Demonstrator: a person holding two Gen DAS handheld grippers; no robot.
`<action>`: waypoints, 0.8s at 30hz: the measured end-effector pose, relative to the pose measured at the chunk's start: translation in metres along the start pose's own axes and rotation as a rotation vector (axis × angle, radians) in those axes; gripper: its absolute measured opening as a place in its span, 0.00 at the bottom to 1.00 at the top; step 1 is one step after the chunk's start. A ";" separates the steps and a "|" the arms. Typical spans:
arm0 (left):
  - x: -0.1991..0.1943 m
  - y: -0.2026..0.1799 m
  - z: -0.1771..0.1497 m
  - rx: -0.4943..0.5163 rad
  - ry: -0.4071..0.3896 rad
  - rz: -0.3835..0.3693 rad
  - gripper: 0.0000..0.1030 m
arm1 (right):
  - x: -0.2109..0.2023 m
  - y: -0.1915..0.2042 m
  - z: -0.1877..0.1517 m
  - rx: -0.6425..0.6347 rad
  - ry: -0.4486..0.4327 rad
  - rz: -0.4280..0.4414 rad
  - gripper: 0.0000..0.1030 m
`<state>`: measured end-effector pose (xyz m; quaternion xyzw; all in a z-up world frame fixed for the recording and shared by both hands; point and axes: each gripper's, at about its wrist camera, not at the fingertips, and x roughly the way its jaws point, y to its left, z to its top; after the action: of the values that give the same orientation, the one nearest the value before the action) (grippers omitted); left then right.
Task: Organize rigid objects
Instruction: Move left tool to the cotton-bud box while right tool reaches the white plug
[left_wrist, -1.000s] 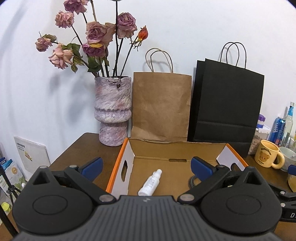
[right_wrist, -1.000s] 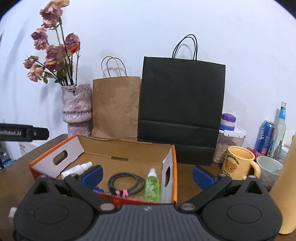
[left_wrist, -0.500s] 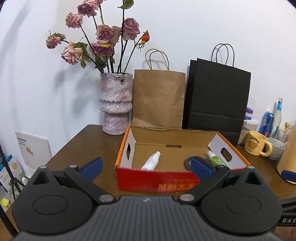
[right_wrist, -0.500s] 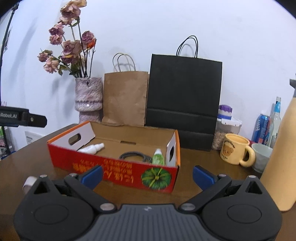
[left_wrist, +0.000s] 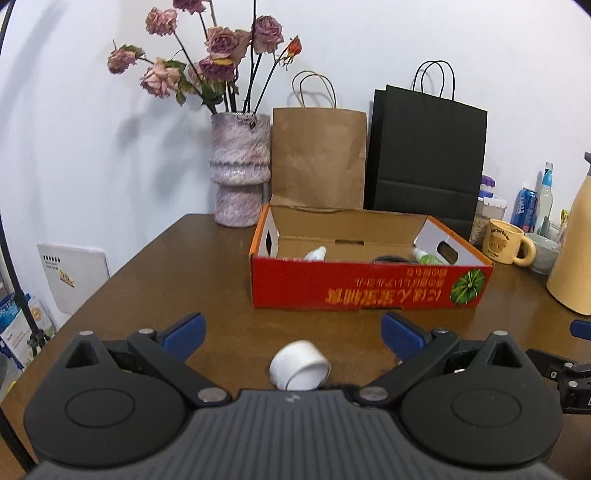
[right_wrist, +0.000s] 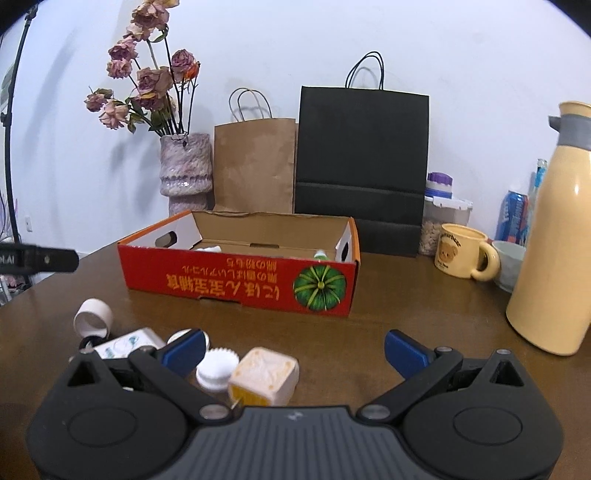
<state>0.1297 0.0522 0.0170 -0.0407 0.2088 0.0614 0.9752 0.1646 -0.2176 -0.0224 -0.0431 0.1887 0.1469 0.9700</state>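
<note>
Both my grippers, left gripper (left_wrist: 291, 332) and right gripper (right_wrist: 295, 349), gape wide, empty; one red box (right_wrist: 240, 278) mid-table (two bottles, one cable inside); one tape roll (left_wrist: 299, 365) at near edge.

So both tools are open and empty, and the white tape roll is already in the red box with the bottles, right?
Not quite. The white tape roll is not in the red box; the left wrist view shows it lying on the table in front of the box, between the open left tool fingers. The right tool is open and empty too.
</note>
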 end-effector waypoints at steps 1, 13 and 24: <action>-0.002 0.001 -0.004 -0.002 -0.001 0.002 1.00 | -0.002 0.001 -0.003 0.000 0.000 0.001 1.00; -0.012 0.008 -0.027 0.004 -0.027 -0.012 1.00 | -0.008 0.021 -0.022 -0.062 0.016 -0.036 1.00; -0.013 0.011 -0.025 -0.021 -0.034 -0.007 1.00 | 0.025 0.025 -0.014 -0.040 0.093 -0.065 0.92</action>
<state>0.1066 0.0593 -0.0013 -0.0507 0.1914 0.0611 0.9783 0.1741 -0.1889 -0.0459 -0.0751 0.2291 0.1171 0.9634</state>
